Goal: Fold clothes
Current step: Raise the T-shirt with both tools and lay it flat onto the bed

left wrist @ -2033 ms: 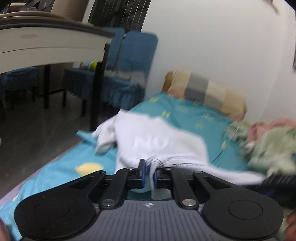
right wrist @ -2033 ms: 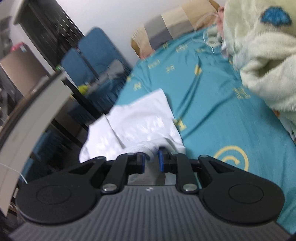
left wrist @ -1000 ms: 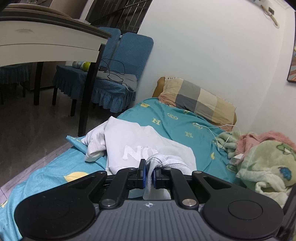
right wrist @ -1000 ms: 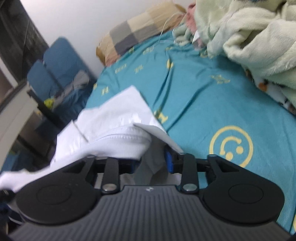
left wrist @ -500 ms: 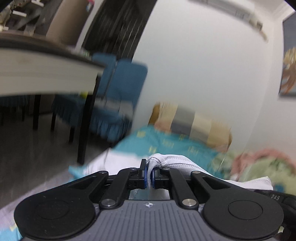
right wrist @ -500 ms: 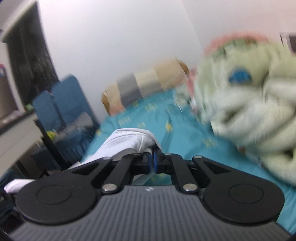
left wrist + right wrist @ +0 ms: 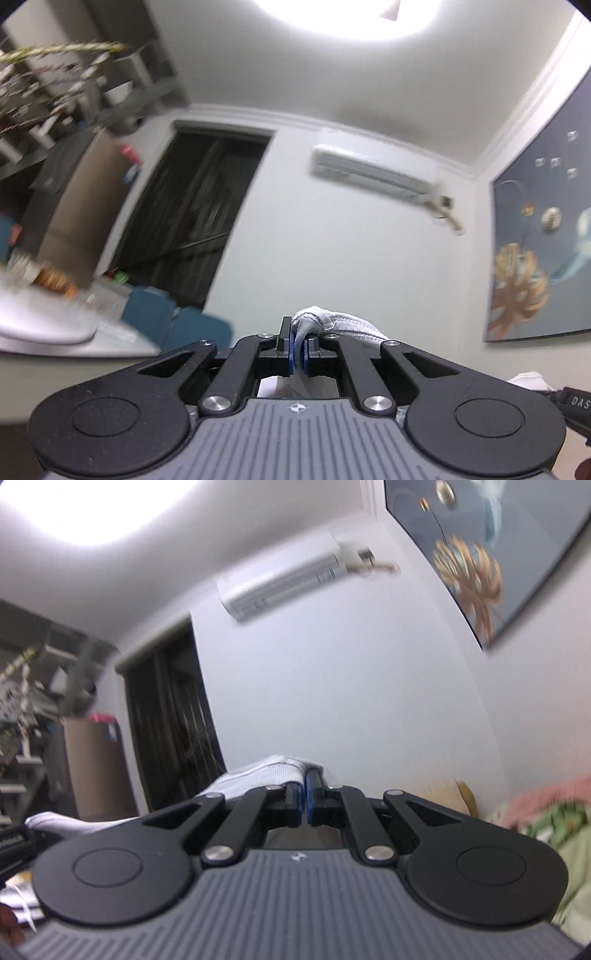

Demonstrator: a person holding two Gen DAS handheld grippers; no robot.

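1. Looking along your left gripper (image 7: 298, 350), you have it tilted upward toward the wall and ceiling, its blue pads clenched on a bunched edge of the white garment (image 7: 334, 326), which rises above the fingertips and trails off to the right.
2. At the lower right edge of that view, a black piece of your other gripper shows the letters "DAS" (image 7: 578, 401); the rest is cut off. More white cloth sits just above it.
3. Around you in the left view: a bright ceiling light (image 7: 351, 14), a wall air conditioner (image 7: 373, 177), a dark doorway (image 7: 188, 218), a framed picture with gold leaves (image 7: 535, 266), blue chairs (image 7: 173, 325) and a blurred white table (image 7: 55, 332).
4. Turning to the right wrist view, your right gripper (image 7: 305, 805) is also pitched up, its pads pinched tight on the white garment (image 7: 266, 771), which drapes away to the left toward the far gripper.
5. Behind it you can see the air conditioner (image 7: 284, 579), the doorway (image 7: 170, 720), the picture (image 7: 480, 546), a brown cabinet (image 7: 96, 768), and blurred green and pink bedding (image 7: 546, 819) at the lower right.
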